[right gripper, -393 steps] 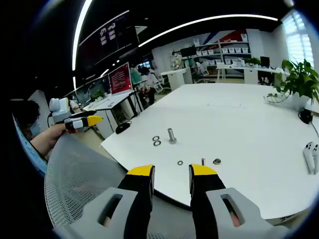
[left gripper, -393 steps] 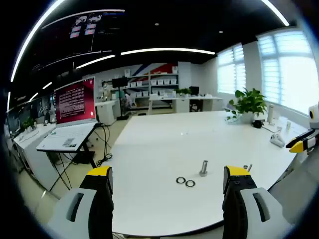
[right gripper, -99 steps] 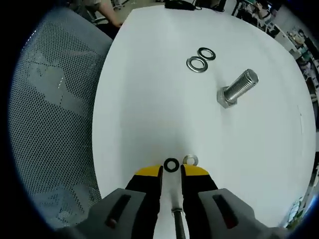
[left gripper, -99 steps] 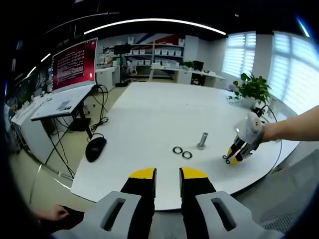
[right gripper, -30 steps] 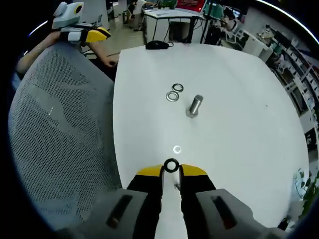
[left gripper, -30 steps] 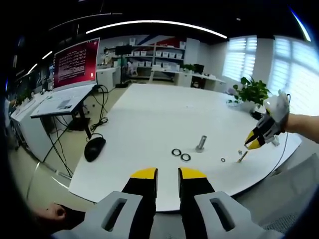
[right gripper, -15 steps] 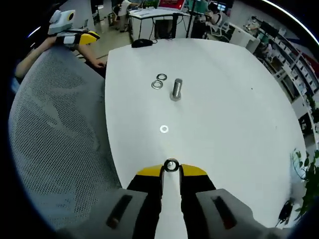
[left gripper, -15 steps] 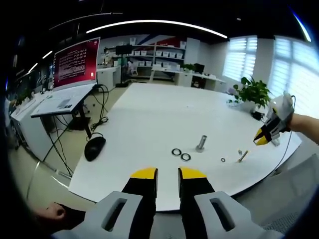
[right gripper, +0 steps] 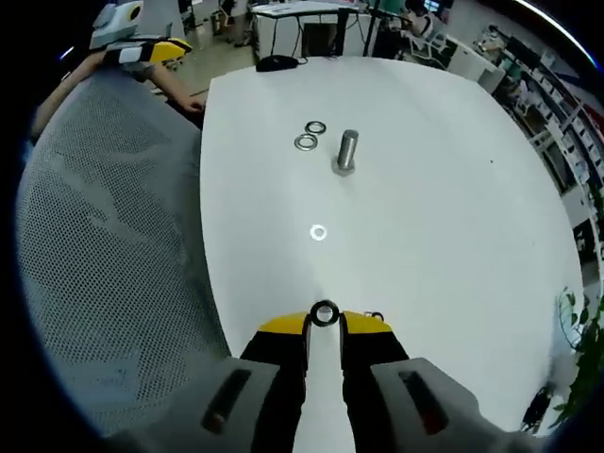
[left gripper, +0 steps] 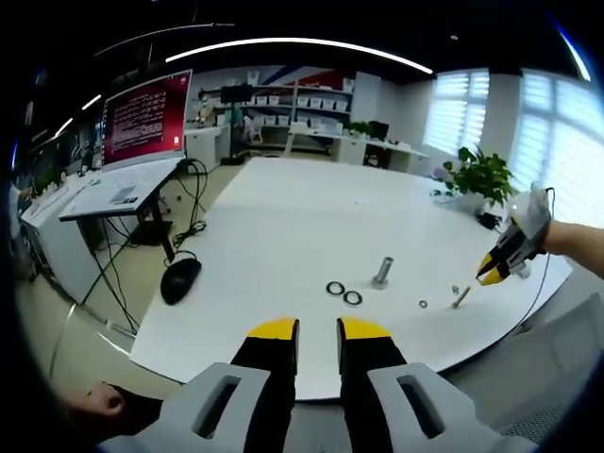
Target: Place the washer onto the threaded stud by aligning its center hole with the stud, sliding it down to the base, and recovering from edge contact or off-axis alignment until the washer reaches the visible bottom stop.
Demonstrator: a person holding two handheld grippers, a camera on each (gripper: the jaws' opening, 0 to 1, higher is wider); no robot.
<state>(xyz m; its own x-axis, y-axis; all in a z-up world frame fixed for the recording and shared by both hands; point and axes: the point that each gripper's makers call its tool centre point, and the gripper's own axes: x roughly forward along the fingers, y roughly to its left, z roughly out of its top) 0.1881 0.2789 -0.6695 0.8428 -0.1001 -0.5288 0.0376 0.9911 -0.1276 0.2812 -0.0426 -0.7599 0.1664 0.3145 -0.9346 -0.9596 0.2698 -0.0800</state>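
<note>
— Fingers first: how did they stand?

— Yellow-tipped fingers [right gripper: 280, 326] of the right gripper [right gripper: 324, 325] were pinched on a small dark washer [right gripper: 325, 314], held upright at the very tips, above the near edge of the white table [right gripper: 453, 217]. The left gripper [left gripper: 316, 330] had its jaws drawn close with a narrow gap and nothing between them, hanging off the table's near edge.

— And the stud?

— The threaded stud [right gripper: 345, 151] stood upright on its head, well out on the table from the held washer. Just to its left lay two washers [right gripper: 310, 135] flat and side by side. Between the stud and the right gripper a single small washer [right gripper: 318, 232] lay flat on the bare top.

— What did the room look like, left to right?

— From the left gripper view: a red screen [left gripper: 145, 115] on a side desk, dark cables hanging below it, a black mouse [left gripper: 179, 279] at the table's left corner, then the two washers [left gripper: 343, 293] and the stud [left gripper: 382, 272]. Beyond them a thin bolt [left gripper: 460, 297] lay on its side, with the right gripper [left gripper: 493, 269] hovering above it. Shelves with white boxes [left gripper: 311, 94] lined the far wall, a potted plant [left gripper: 481, 176] sat at the table's far right, and blinds covered the bright windows [left gripper: 547, 123].

— Anything beside the table?

— A grey mesh chair back [right gripper: 104, 255] filled the left of the right gripper view.
</note>
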